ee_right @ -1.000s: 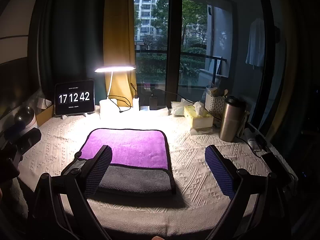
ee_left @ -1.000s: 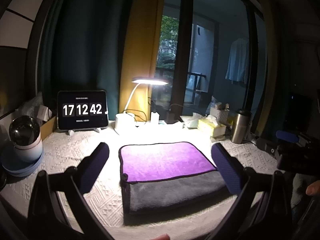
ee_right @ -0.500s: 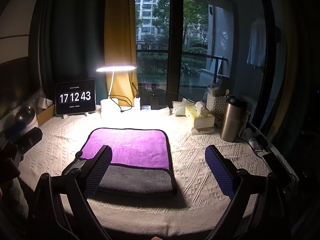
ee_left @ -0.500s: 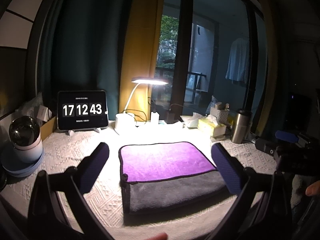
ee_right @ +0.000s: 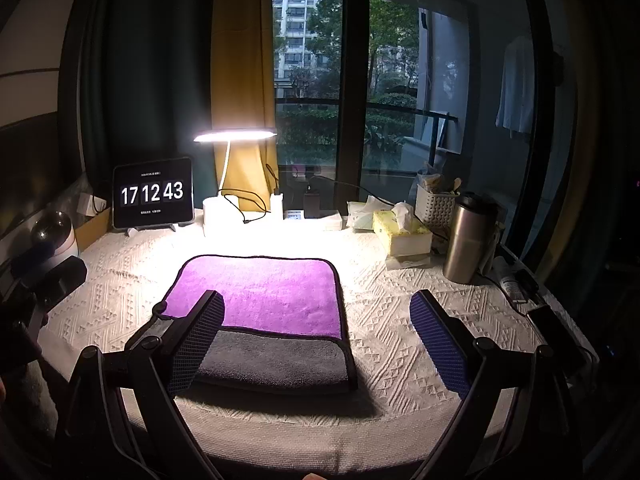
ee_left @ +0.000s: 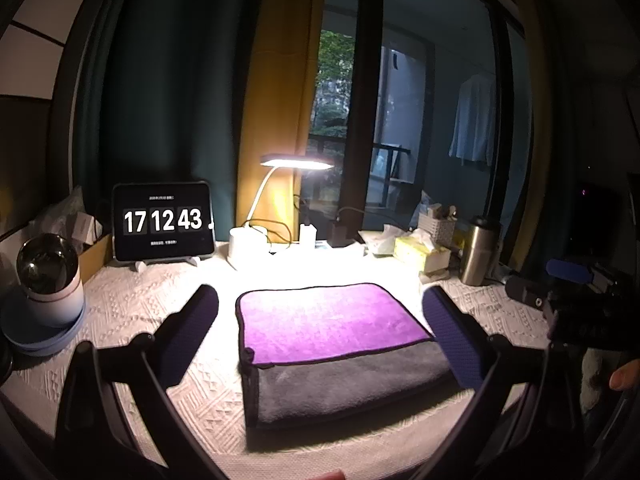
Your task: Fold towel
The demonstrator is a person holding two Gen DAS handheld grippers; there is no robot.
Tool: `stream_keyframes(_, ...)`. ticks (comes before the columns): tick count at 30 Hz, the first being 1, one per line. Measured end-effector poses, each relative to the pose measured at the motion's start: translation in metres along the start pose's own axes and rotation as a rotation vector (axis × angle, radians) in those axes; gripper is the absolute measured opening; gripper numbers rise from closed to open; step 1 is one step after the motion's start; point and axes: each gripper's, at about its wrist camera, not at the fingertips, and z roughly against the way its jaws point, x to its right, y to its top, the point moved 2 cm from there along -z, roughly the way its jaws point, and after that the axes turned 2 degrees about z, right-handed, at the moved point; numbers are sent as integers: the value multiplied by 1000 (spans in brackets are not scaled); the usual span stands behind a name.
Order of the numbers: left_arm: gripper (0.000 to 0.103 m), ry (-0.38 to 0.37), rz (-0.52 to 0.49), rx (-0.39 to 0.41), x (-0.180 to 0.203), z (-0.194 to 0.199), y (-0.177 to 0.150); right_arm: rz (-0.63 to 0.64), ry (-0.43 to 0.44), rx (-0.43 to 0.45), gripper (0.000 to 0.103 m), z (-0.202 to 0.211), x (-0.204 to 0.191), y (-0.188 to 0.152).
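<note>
A folded towel [ee_left: 332,332], purple on top with a grey layer showing at its near edge, lies flat on the white textured tablecloth [ee_left: 132,308]. It also shows in the right wrist view [ee_right: 264,300]. My left gripper [ee_left: 320,320] is open and empty, held above the table's near edge with the towel between its fingers in view. My right gripper [ee_right: 316,328] is open and empty, above the towel's near right part. The right gripper body shows at the right edge of the left wrist view [ee_left: 580,296].
A tablet clock [ee_left: 162,220], a lit desk lamp [ee_left: 296,164], a tissue box [ee_right: 400,232], a steel tumbler [ee_right: 468,240] and a white basket [ee_right: 436,204] stand along the back. A round white device [ee_left: 48,276] sits far left. A window is behind.
The clock has ticked from 17:12:42 to 17:12:43. Both grippers stay open and nearly still; the towel has not moved.
</note>
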Motion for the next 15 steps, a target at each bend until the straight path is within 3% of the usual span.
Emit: stream_keyframes(15, 102, -1, 2, 0, -1, 1, 0, 2, 1, 0, 96, -1, -1, 0)
